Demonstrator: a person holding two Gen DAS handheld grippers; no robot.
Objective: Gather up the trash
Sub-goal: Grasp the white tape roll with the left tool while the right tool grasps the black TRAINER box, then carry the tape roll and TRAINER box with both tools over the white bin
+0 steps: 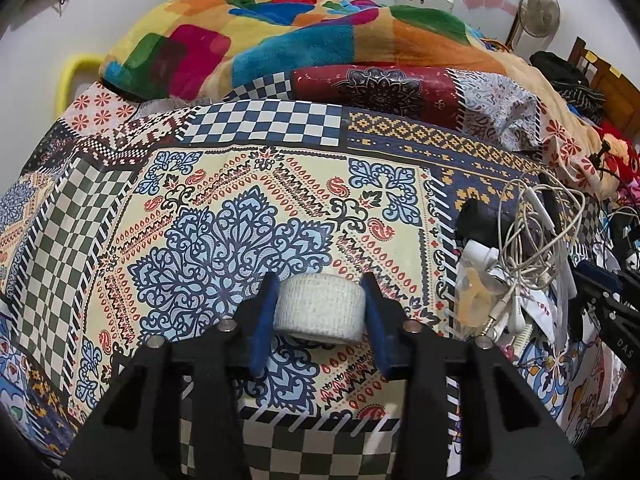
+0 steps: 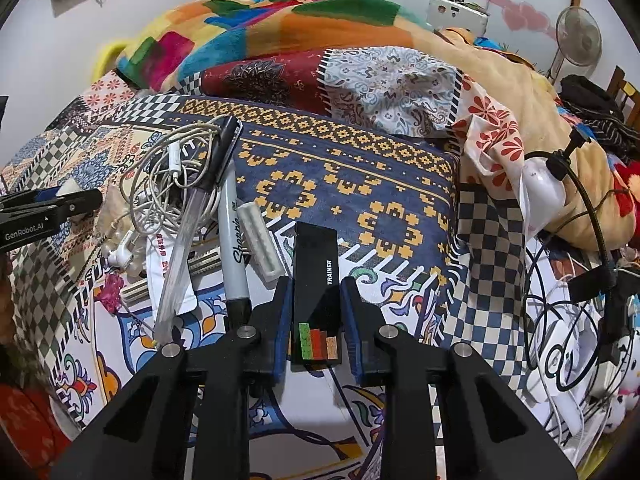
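White gauze roll point(image 1: 320, 307) sits between the left gripper point(image 1: 320, 312) fingers, both blue pads touching its sides, on the bedsheet point(image 1: 224, 200). The right gripper point(image 2: 316, 312) has narrowed around a black box point(image 2: 316, 280), pads against its edges; a marker point(image 2: 232, 236) lies just left.

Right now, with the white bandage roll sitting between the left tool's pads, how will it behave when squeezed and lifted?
The white bandage roll looks like soft woven wrap, so it will probably give a little under the left tool rather than slip. It seems light for its size. If released onto the bedspread on its curved side, it could roll.
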